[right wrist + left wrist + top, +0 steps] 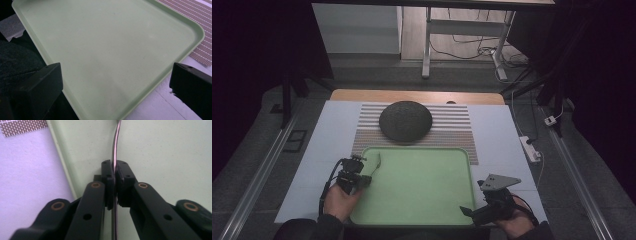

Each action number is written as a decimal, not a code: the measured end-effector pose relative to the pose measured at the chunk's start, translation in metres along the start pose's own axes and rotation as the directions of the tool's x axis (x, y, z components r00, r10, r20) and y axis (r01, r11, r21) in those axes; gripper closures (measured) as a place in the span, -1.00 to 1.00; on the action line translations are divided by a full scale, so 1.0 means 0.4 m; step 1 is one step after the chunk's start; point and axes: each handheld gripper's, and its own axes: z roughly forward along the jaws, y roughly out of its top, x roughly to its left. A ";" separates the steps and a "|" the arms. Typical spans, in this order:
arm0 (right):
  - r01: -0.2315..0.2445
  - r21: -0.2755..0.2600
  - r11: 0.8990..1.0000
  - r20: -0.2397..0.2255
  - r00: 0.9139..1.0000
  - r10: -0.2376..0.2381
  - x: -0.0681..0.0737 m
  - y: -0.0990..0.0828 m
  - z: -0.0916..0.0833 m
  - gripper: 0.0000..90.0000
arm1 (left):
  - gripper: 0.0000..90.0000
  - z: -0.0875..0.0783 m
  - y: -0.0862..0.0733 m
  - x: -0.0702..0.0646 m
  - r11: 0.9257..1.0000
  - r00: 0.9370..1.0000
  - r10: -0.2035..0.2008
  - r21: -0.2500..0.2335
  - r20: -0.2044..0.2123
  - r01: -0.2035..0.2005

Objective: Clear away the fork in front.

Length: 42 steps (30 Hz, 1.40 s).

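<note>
A pale green tray point(412, 148) lies at the near middle of the white table top. My left gripper point(368, 172) is at the tray's left rim, shut on a thin curved metal utensil handle point(377, 161). In the left gripper view the pads point(110, 173) pinch that handle point(115, 145) over the tray floor point(162, 157); the utensil's end is out of sight. My right gripper point(469, 212) is at the tray's near right corner. Its jaws stand wide apart in the right gripper view point(117, 75), with nothing between them and bare tray point(112, 37) ahead.
A dark, textured round dome point(405, 120) sits on a striped mat point(452, 130) just beyond the tray. The white sheet point(327, 145) covers the table. A power strip point(530, 148) lies on the floor to the right, and desk legs point(427, 50) stand farther back.
</note>
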 end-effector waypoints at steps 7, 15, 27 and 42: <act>-0.022 -0.001 1.000 0.005 1.000 0.022 -0.004 -0.008 -0.009 -1.00 | 0.66 -0.026 0.007 0.012 0.999 1.000 0.010 -0.052 0.025 -0.009; -0.053 -0.005 0.999 0.008 0.999 0.053 -0.003 -0.026 -0.031 -1.00 | 0.86 -0.045 0.060 0.036 0.988 0.992 0.089 -0.136 0.085 -0.077; -0.060 -0.007 0.998 0.012 0.998 0.060 0.004 -0.039 -0.048 -1.00 | 0.97 0.011 0.118 0.047 0.983 0.986 0.146 -0.122 0.082 -0.135; -0.079 -0.010 0.997 -0.006 0.997 0.079 -0.002 -0.040 -0.047 -1.00 | 0.97 0.021 0.132 -0.011 0.957 0.957 0.270 -0.144 0.110 -0.253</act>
